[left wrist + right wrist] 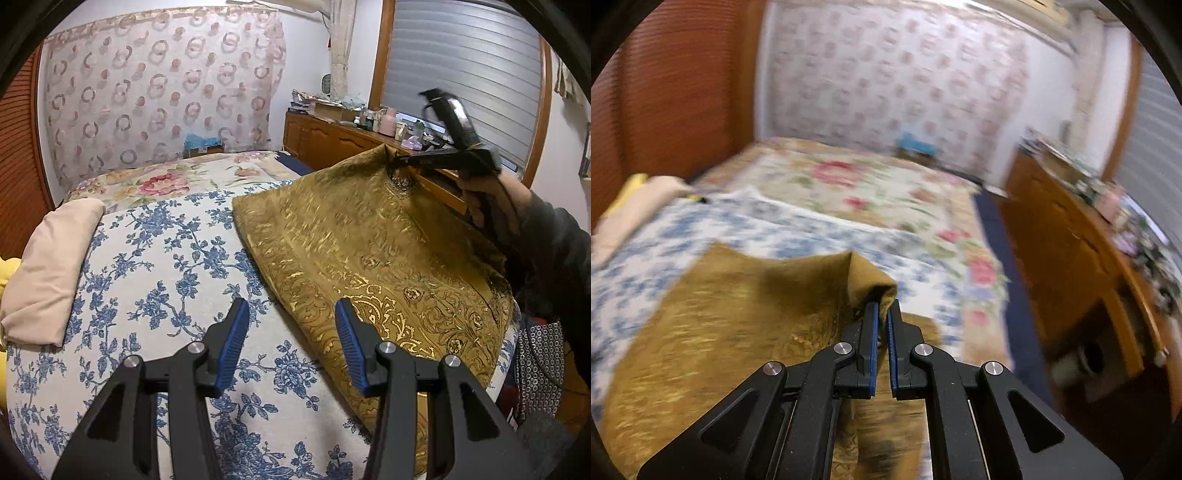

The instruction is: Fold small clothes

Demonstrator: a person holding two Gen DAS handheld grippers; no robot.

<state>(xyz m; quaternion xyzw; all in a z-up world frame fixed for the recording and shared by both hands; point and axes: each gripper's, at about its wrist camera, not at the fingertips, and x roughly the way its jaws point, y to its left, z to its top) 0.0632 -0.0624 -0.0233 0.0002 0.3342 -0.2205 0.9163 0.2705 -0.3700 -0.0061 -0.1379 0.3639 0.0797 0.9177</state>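
My right gripper (882,310) is clamped on one corner of the gold cloth (369,266), raised above the bed (166,266); my left gripper (291,332) hangs half-open and empty. I should carry the corner across evenly, edges matched. Count: one gold cloth, one folded beige piece (48,258), possibly yellow fabric behind it.

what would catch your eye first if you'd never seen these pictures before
The gold patterned cloth stands out, spread on the blue floral bedspread with one corner pulled up in a peak. The right gripper is shut on that raised corner, while the left gripper hangs open and empty above the cloth's near edge. A folded beige garment lies at the bed's left edge.
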